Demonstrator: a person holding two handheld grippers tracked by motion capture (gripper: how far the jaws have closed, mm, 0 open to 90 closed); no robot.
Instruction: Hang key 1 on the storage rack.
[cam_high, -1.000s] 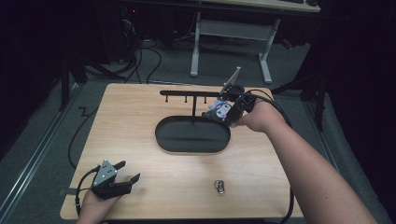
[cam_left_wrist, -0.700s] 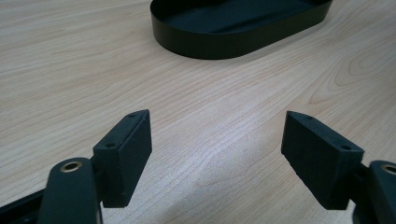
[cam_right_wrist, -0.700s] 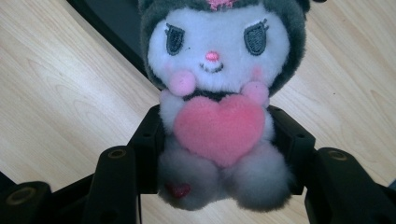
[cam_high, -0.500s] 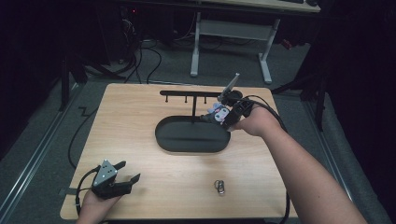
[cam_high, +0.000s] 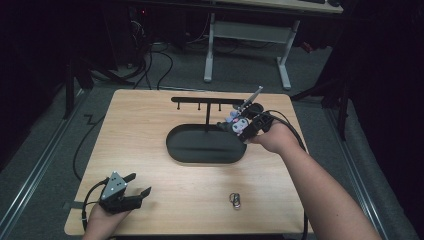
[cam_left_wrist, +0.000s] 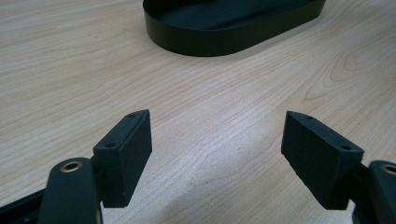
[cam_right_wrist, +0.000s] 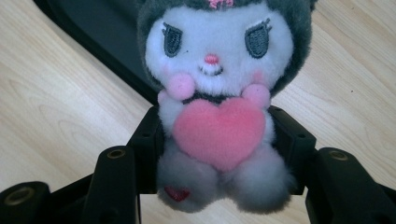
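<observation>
High view looks down from above; both tong views sit close, sharing the black tray (cam_high: 205, 145).

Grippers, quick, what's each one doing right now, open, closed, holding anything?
Left gripper: open, holding nothing, low over the table.
Right gripper: closed on the plush toy, at the black tray's edge.

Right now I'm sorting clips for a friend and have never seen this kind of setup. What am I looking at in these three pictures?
A person sits at a wooden table holding a hand-operated two-jaw gripper in each hand. One picture looks down from above; the other two come from cameras riding on each gripper. The left gripper rests open near the table's front edge, holding nothing. The right gripper is shut on a small plush toy with a pink heart, held at the far right edge of a black oval tray. Behind the tray stands a black hook rack. A small metal clip lies near the front.
</observation>
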